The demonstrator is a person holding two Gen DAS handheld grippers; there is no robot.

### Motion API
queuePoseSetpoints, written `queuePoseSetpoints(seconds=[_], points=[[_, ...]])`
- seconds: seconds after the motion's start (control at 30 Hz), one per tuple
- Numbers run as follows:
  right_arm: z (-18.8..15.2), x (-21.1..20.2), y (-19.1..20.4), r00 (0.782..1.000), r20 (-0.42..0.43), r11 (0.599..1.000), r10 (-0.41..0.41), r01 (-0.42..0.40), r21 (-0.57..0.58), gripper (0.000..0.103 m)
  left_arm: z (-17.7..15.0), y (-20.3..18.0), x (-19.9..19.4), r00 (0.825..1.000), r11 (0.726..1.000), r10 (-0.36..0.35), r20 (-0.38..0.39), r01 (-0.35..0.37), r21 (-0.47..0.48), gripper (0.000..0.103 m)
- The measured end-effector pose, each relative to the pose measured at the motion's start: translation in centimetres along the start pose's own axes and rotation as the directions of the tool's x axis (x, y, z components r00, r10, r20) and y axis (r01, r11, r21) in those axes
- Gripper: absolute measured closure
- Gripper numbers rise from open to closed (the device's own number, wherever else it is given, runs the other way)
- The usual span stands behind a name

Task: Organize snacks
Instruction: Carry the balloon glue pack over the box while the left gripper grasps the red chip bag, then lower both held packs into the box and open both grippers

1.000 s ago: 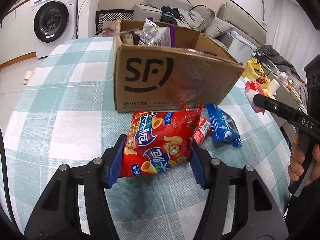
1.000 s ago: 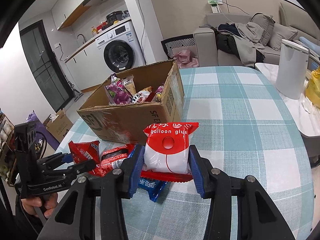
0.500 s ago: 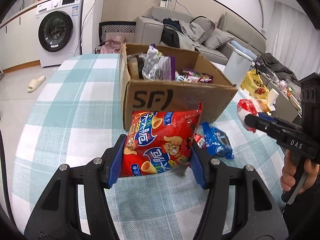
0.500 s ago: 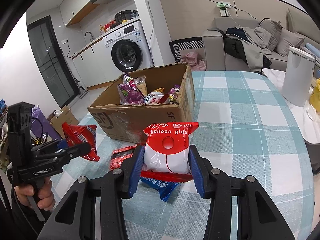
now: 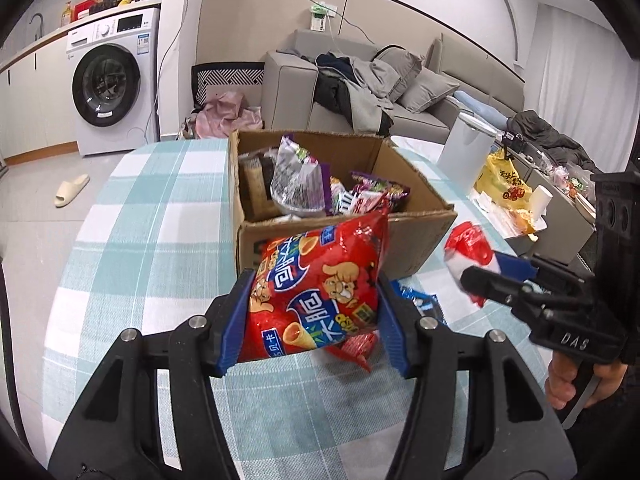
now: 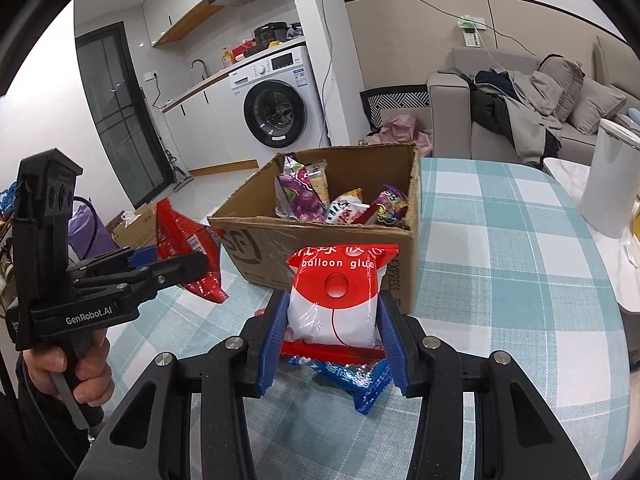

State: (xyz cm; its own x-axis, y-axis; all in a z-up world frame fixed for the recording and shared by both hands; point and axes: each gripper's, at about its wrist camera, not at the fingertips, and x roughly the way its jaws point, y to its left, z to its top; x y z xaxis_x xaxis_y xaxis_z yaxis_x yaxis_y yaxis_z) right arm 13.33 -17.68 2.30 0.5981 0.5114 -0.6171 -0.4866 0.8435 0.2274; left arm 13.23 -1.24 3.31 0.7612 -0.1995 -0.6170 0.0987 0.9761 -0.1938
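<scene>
We held two loads above the checked tablecloth (image 5: 168, 216), both on the near side of the cardboard box (image 5: 416, 208), our landmark. The left gripper (image 5: 312, 312) was closed on a red snack bag (image 5: 316, 292), its blue pads pressed into both sides; the bag was raised in front of the box's near wall, its top corner overlapping the rim. The right gripper (image 6: 332, 332) was clamped likewise on a red-and-white packet (image 6: 336, 304) printed "balloon glue", held clear of the cloth just before the box's near corner. Below that packet, nearer than the box, a blue wrapper (image 6: 360, 380) lay on the cloth; a small red wrapper (image 5: 356, 348) lay under the left load. In the right view, the left gripper appeared left of the box with its bag beside the box's left wall. Inside the box stood a purple-and-clear bag (image 6: 300, 196) against the far-left side, with smaller packets (image 6: 360, 208) in the middle. Right of the box stood a white bin (image 6: 612, 184). Beyond the box were a washing machine (image 6: 280, 112) and a grey sofa (image 6: 520, 112) piled with clothes.
</scene>
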Motion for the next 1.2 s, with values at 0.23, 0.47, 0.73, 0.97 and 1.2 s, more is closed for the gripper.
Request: queuePoseSetpoints(seconds=[0.23, 0.47, 0.73, 0.97, 1.2], points=[[0.5, 0.4, 1.0, 1.000, -0.003, 1.000, 0.012, -0.012, -0.015, 0.058, 0.5, -0.1, -0.1, 1.000, 1.000, -0.010, 0.000, 0.010, 0.003, 0.051], [1.0, 0.2, 1.4, 1.000, 0.002, 1.000, 0.005, -0.005, -0.026, 0.058, 0.9, -0.1, -0.8, 1.000, 1.000, -0.017, 0.027, 0.017, 0.003, 0.051], [2.3, -0.2, 1.6, 1.000, 0.023, 1.000, 0.002, -0.001, -0.031, 0.058, 2.2, -0.2, -2.3, 0.998, 1.000, -0.017, 0.068, 0.016, 0.018, 0.052], [3.4, -0.3, 1.7, 0.999, 0.033, 1.000, -0.001, 0.002, -0.029, 0.058, 4.0, -0.4, -3.0, 0.995, 1.000, -0.016, 0.096, 0.013, 0.027, 0.052], [4.7, 0.3, 1.7, 0.999, 0.038, 1.000, -0.007, 0.008, -0.023, 0.058, 6.0, -0.4, -2.3, 0.994, 0.999, -0.022, 0.108, 0.019, 0.027, 0.052]])
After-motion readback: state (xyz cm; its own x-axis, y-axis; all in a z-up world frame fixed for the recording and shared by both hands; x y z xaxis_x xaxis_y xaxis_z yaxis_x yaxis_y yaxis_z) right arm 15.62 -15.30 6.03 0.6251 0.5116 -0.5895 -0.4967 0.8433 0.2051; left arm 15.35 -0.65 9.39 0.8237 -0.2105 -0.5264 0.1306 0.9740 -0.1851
